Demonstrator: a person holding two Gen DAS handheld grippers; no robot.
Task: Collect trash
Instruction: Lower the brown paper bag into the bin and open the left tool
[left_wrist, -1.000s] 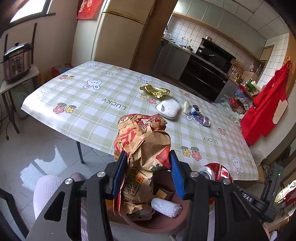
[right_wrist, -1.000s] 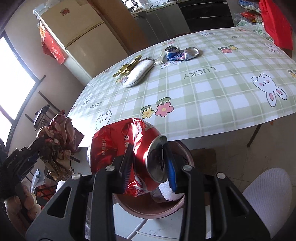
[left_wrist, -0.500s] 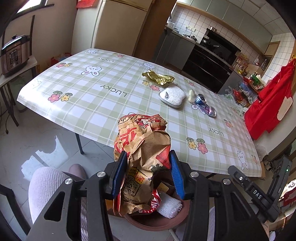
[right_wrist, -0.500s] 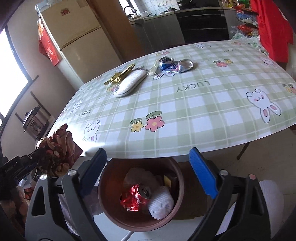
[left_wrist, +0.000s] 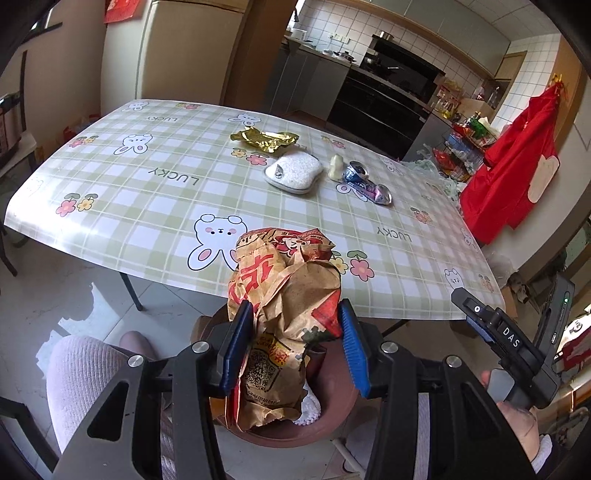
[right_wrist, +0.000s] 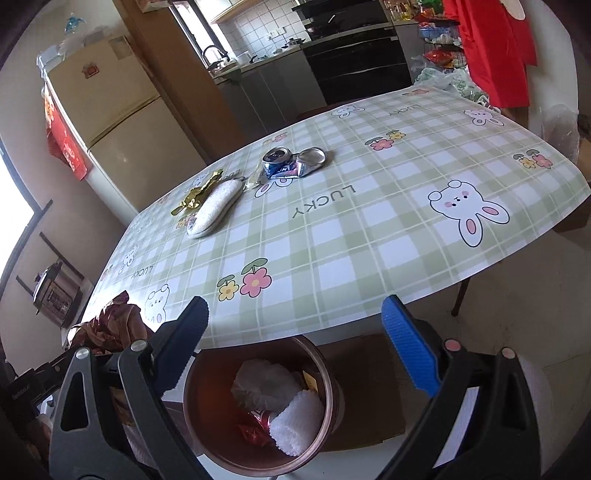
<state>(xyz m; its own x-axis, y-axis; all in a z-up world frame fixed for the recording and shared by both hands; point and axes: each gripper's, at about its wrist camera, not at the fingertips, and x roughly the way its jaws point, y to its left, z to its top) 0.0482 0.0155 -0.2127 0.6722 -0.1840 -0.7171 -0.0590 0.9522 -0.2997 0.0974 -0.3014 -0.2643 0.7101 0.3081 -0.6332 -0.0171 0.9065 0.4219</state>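
Note:
My left gripper (left_wrist: 291, 343) is shut on a crumpled brown paper bag (left_wrist: 284, 295) and holds it above the brown bin (left_wrist: 332, 421). My right gripper (right_wrist: 295, 343) is open and empty, above the same bin (right_wrist: 207, 424), which holds a red can (right_wrist: 258, 424), white foam and a wrapper. On the checked table lie a gold wrapper (left_wrist: 264, 139), a white foam tray (left_wrist: 293, 172), a small pale scrap (left_wrist: 336, 166) and a crushed blue can (left_wrist: 364, 181), also in the right wrist view (right_wrist: 293, 162).
The table's front edge (right_wrist: 332, 321) overhangs the bin. A brown cardboard sheet (right_wrist: 369, 387) lies on the floor under the bin. A fridge (right_wrist: 110, 122), kitchen counters and a red garment (left_wrist: 513, 166) stand beyond the table. My knee (left_wrist: 85, 373) is at lower left.
My right gripper opened and the red can dropped into the bin; the gripper has since lifted slightly. My left gripper still holds the paper bag and has drifted a little right.

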